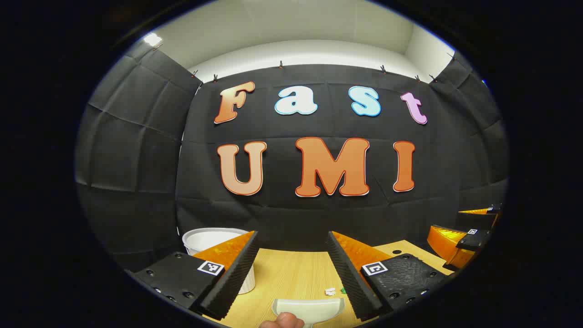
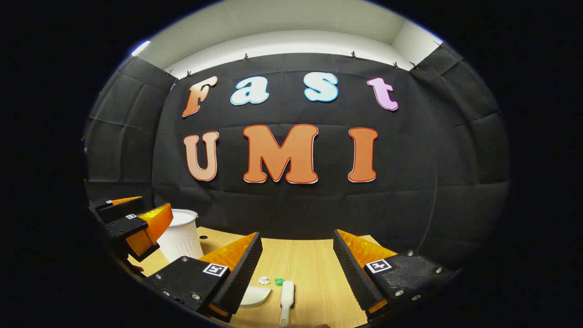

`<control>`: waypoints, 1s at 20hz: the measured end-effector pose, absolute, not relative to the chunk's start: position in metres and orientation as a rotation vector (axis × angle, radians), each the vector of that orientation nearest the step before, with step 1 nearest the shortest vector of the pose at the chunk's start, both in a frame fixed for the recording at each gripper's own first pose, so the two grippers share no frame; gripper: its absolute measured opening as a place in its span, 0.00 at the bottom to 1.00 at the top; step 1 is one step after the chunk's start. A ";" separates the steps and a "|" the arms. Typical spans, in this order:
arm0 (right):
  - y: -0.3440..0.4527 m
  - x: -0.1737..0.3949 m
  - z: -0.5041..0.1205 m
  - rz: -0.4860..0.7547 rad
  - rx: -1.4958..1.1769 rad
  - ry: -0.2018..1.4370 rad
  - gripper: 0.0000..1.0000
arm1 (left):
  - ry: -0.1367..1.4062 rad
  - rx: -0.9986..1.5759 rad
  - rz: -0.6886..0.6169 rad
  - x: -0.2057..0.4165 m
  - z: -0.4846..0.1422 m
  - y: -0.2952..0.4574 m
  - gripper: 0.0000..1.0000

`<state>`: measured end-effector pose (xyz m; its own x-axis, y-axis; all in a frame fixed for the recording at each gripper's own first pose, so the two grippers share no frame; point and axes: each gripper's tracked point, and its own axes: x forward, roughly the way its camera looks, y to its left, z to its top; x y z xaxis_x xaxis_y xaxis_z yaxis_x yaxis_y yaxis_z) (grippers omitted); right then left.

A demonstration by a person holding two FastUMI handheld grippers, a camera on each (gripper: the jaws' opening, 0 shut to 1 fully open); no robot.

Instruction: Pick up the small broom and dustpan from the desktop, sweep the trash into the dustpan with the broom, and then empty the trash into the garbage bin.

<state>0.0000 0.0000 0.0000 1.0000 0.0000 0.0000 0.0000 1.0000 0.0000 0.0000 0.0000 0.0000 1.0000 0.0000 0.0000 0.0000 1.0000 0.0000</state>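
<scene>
In the left gripper view, the left hand-held gripper [image 1: 294,273] stood with its jaws wide apart and nothing between them, above a light wooden table [image 1: 282,273]. A white dustpan [image 1: 309,310] lay on the table at the bottom edge, between and below the two fingers, touching neither. A fingertip [image 1: 282,321] showed just in front of the dustpan at the very bottom. Small bits of trash [image 1: 331,291], white with a speck of green, lay just beyond the dustpan near the right finger. A white ribbed garbage bin [image 1: 212,241] stood at the left, partly hidden behind the left finger. The right hand-held gripper [image 1: 469,239] appeared at the far right edge; how far it was open could not be told from here.

In the right gripper view, the right hand-held gripper [image 2: 296,273] was likewise wide open and held nothing. The small white broom [image 2: 287,298] lay on the table [image 2: 314,269] between the fingers, apart from both. The trash [image 2: 271,281] sat just beyond it, and the dustpan [image 2: 255,296] peeked out beside the left finger. The garbage bin [image 2: 182,237] stood at the left, with the left hand-held gripper [image 2: 132,223] in front of it.
</scene>
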 end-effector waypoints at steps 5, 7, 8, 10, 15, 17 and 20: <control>0.000 0.002 -0.004 -0.001 -0.004 0.016 0.94 | 0.010 0.002 -0.004 0.000 -0.003 -0.001 0.94; 0.001 0.003 -0.004 0.000 -0.005 0.015 0.94 | 0.011 0.005 -0.008 0.002 -0.003 -0.003 0.94; 0.001 0.002 -0.004 -0.002 -0.006 0.014 0.94 | 0.013 0.005 -0.010 0.002 -0.005 -0.002 0.94; 0.002 0.003 -0.004 -0.002 -0.006 0.015 0.94 | 0.014 0.003 -0.012 0.002 -0.005 -0.002 0.94; 0.001 0.004 -0.009 -0.005 -0.002 0.028 0.94 | 0.032 -0.004 -0.017 0.004 -0.010 -0.001 0.94; 0.001 0.006 -0.008 -0.005 -0.003 0.026 0.94 | 0.030 -0.002 -0.017 0.006 -0.010 -0.002 0.94; 0.002 0.006 -0.010 -0.006 -0.006 0.030 0.94 | 0.039 0.000 -0.024 0.007 -0.014 -0.003 0.94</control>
